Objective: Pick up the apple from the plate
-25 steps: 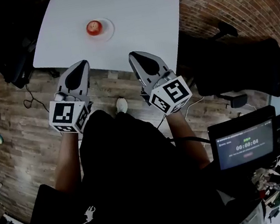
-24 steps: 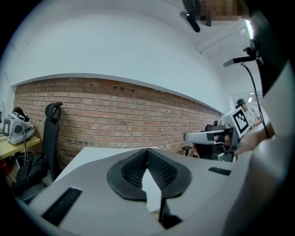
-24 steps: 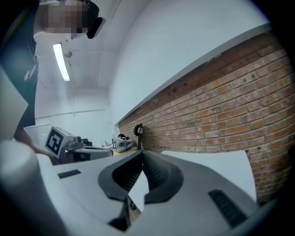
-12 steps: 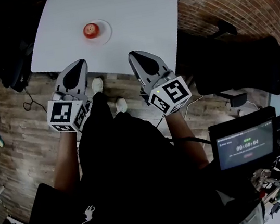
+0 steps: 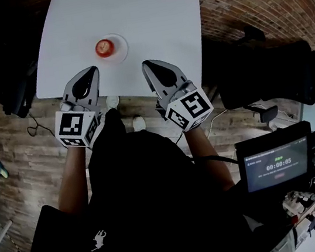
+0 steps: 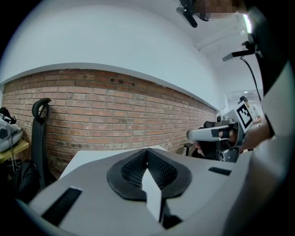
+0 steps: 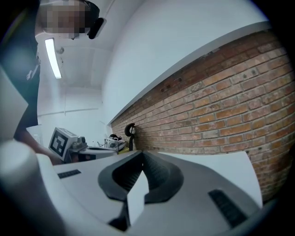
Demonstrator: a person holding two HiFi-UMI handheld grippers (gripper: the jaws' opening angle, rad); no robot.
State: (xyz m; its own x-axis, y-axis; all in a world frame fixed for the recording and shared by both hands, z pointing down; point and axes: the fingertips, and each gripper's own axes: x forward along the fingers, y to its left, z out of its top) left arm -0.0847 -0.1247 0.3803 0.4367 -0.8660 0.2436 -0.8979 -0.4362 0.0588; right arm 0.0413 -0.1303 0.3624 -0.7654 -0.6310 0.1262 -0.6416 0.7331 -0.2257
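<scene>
A red apple sits on a small white plate on the white table, left of its middle. My left gripper hangs over the table's near edge, just short of the plate, jaws shut and empty. The right gripper is level with it to the right, also shut with nothing in it. In the left gripper view the closed jaws fill the lower frame and hide the apple. The right gripper view shows its closed jaws likewise; the apple is out of sight there.
A black office chair stands right of the table and a dark bag lies at its left. A screen with a timer is at lower right. A brick wall lies beyond the table.
Both grippers have advanced from in front of the table to over its near edge, closer to the plate. Their jaws have stayed shut.
</scene>
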